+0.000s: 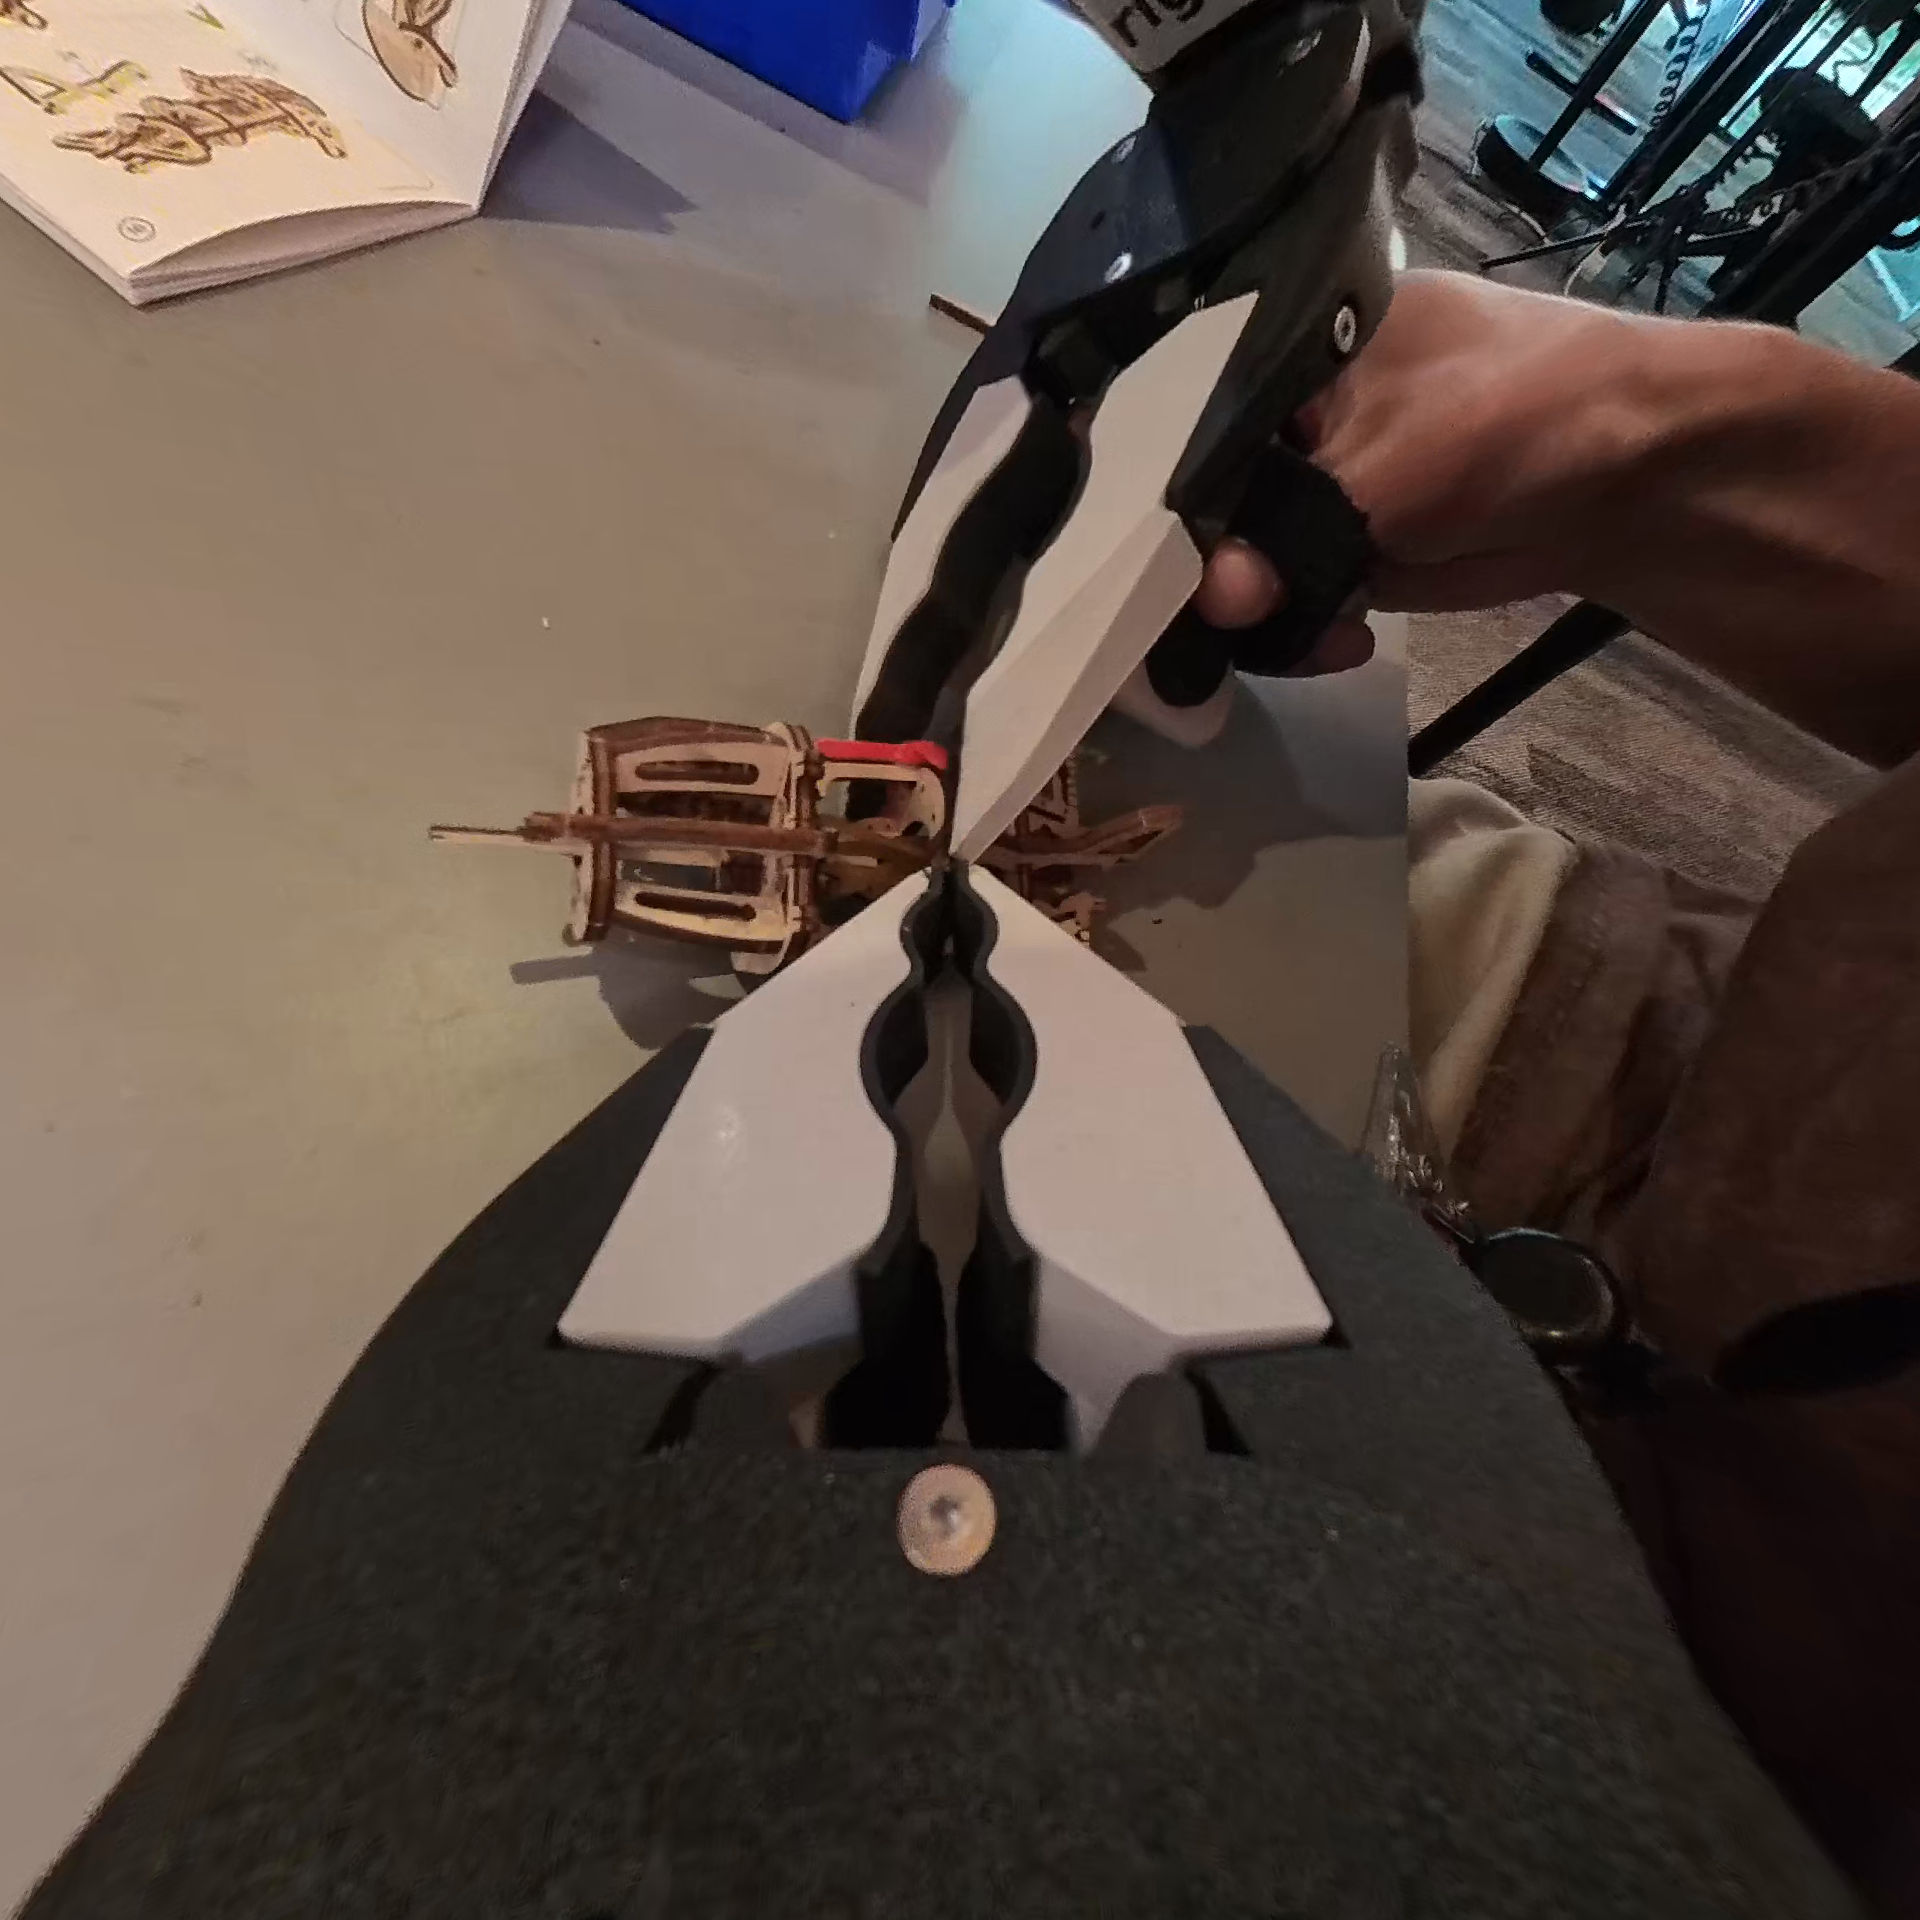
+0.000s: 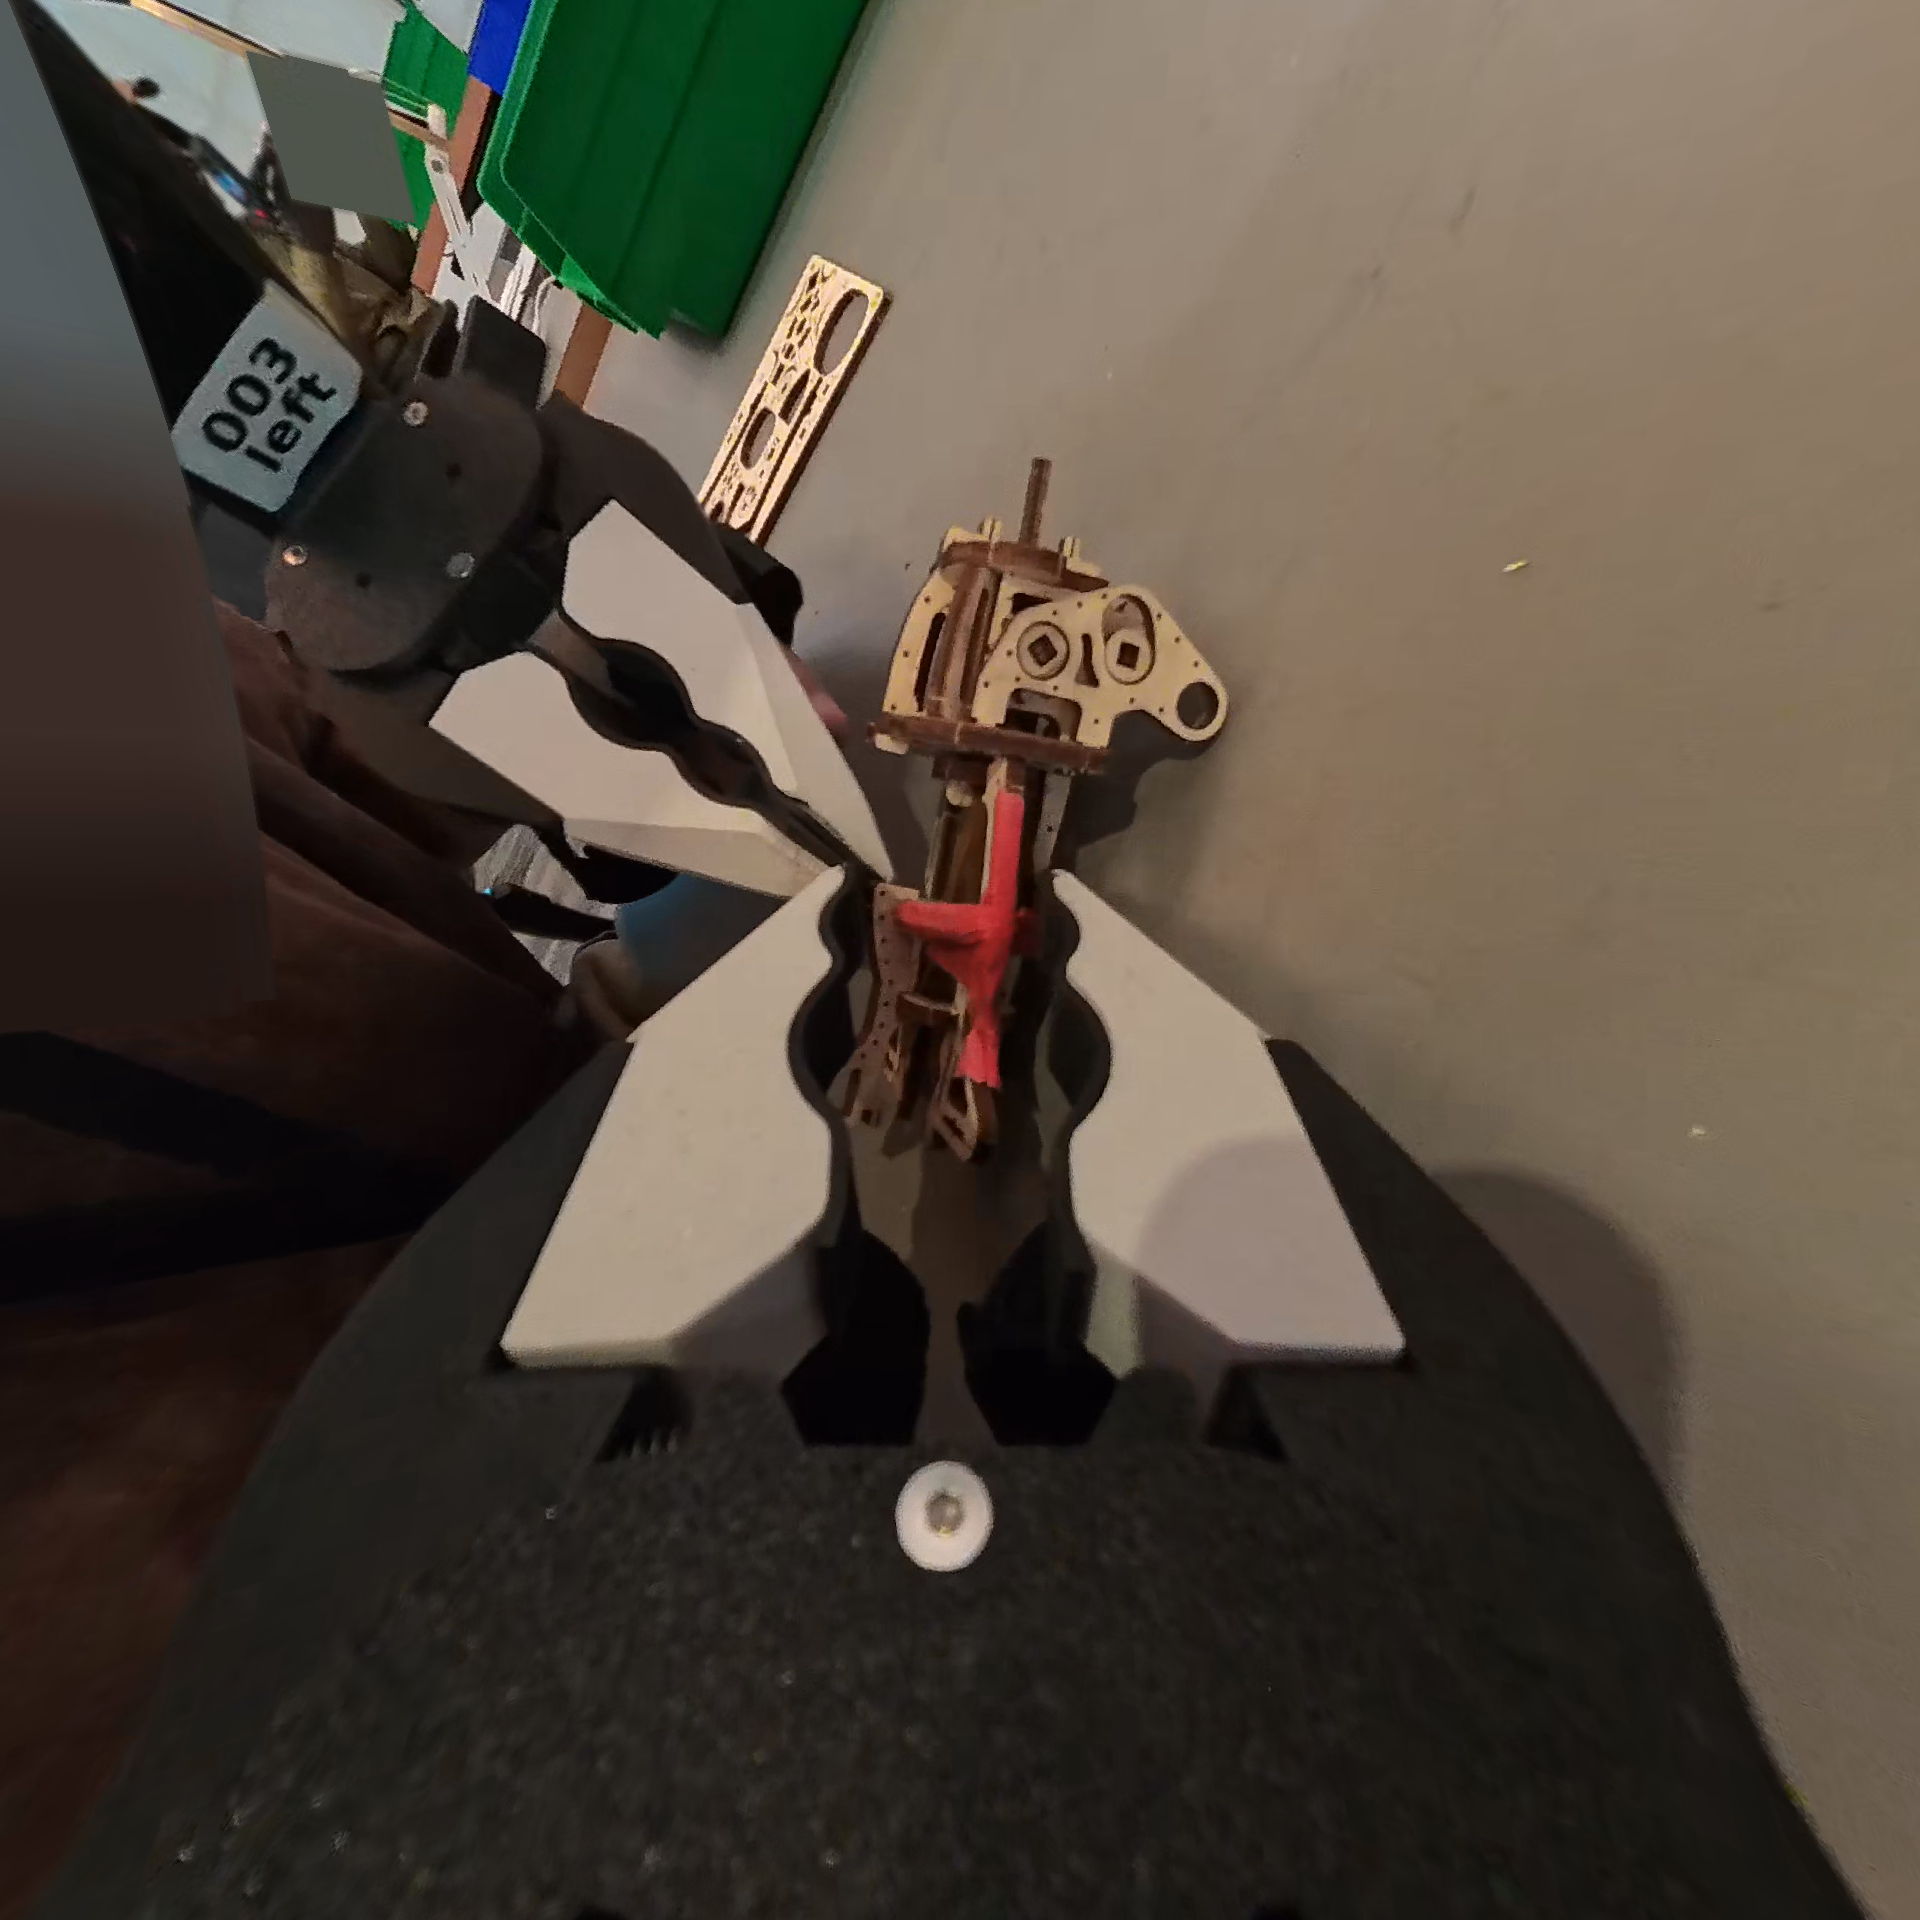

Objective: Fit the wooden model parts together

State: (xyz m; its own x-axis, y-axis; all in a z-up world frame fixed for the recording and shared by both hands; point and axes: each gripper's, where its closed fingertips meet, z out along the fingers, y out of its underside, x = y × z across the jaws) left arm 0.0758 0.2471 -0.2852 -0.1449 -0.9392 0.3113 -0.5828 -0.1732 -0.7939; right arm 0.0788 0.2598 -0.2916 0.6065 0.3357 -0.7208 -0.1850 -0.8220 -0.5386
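Observation:
A small wooden model (image 1: pixel 686 831) of laser-cut plywood lies on the grey table (image 1: pixel 312 623), a thin axle pointing left. It carries a red part (image 1: pixel 878 750). In the right wrist view my right gripper (image 2: pixel 951 883) is shut on the model's (image 2: pixel 1049 665) near end, the red part (image 2: pixel 987 925) between its fingers. My left gripper (image 1: pixel 948 878) is shut, its tips touching the model's side right next to the right gripper (image 1: pixel 925 810). It shows from the left in the right wrist view (image 2: pixel 878 857). Whether it pinches a thin piece is hidden.
An open instruction booklet (image 1: pixel 260 135) and a blue box (image 1: pixel 810 42) lie at the far left of the table. A green bin (image 2: pixel 665 156) and a punched-out wooden sheet (image 2: pixel 795 405) lie beyond the model. The table edge (image 1: pixel 1405 935) is close on the right, by the person's hand (image 1: pixel 1558 447).

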